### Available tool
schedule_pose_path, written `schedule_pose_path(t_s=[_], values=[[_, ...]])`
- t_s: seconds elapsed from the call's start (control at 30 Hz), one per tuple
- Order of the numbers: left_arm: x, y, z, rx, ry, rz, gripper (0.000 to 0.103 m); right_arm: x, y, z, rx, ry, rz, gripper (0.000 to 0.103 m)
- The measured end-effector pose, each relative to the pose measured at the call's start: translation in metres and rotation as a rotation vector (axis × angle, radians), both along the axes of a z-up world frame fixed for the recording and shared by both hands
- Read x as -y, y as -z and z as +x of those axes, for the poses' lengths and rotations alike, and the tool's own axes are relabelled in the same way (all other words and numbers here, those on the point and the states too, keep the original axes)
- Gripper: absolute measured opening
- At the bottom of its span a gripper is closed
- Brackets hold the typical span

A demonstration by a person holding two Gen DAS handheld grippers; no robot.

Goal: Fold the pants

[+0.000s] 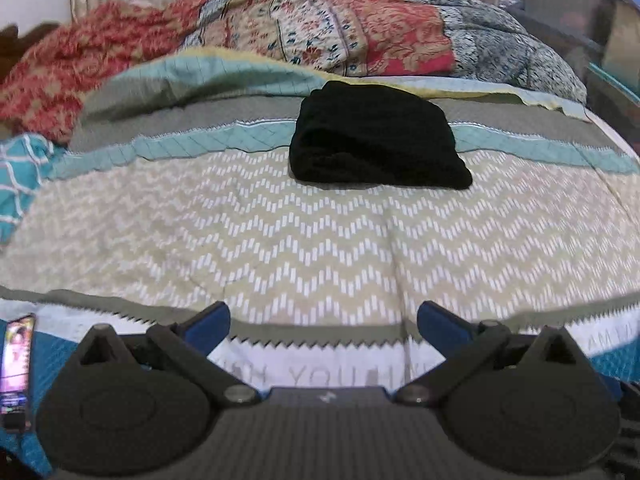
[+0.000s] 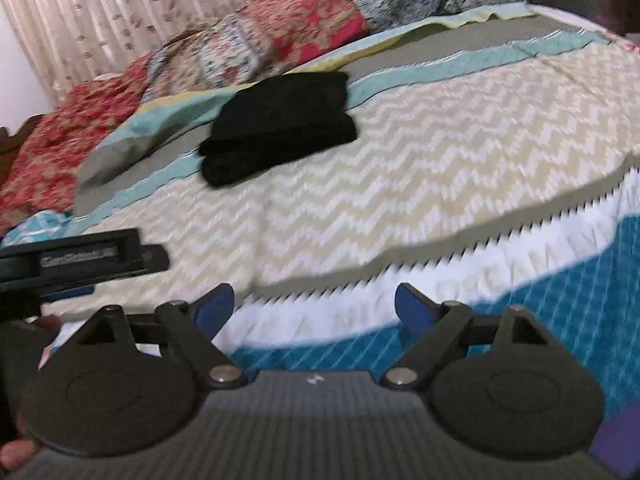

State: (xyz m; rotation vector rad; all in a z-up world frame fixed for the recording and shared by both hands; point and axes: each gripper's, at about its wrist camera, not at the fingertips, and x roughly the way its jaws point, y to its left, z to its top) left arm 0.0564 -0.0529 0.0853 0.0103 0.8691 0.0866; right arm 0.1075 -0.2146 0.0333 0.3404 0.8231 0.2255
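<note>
The bed (image 1: 320, 220) fills both views, spread with a quilt (image 1: 280, 248) in a beige-and-white zigzag, with grey and teal bands towards the far side and a sawtooth edge nearest the cameras. Along the far edge lies a heap of patterned bedding (image 1: 320, 32) in red, cream and blue-grey, with a pleated curtain (image 2: 80, 20) behind it. The pants (image 1: 376, 140), black, sit on the far part of the quilt across the teal band, already made up into a compact, layered bundle; they are well apart from both tools. By the look of it the folding itself is done and this is the let-go at the end: the left tongs (image 1: 324, 320) stand wide open with nothing between the blue pads, and the right tongs (image 2: 314, 304) are likewise spread and empty, hanging over the near edge of the bed. What is left, if anything, calls only for a tidy-up: squaring the slightly uneven near edge of the bundle, which would mean reaching forward again and pinching soft, thick cloth low at a corner. In the right wrist view the left tool's dark body juts in from the left, bearing a pale label too blurred to read. A phone (image 1: 16, 368) with a lit screen lies at the left edge, its display illegible. Printed on the white band of the quilt is mirrored lettering of which only "YOU" can be made out.
</note>
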Motion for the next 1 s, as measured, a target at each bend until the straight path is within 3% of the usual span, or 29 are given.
schedule_pose_path(t_s=[0.4,0.73,1.0], values=[[0.005,-0.035,-0.066,0.104,-0.027,0.038,0.103,0.001,-0.016,-0.091,-0.003,-0.013,0.013,0.091],[0.002,-0.057,-0.095,0.193,-0.071,0.114,0.103,-0.012,-0.024,-0.111,0.050,-0.058,0.005,0.092],[-0.004,-0.054,-0.097,0.177,-0.109,0.121,0.103,-0.016,-0.029,-0.116,0.074,-0.065,0.001,0.092]])
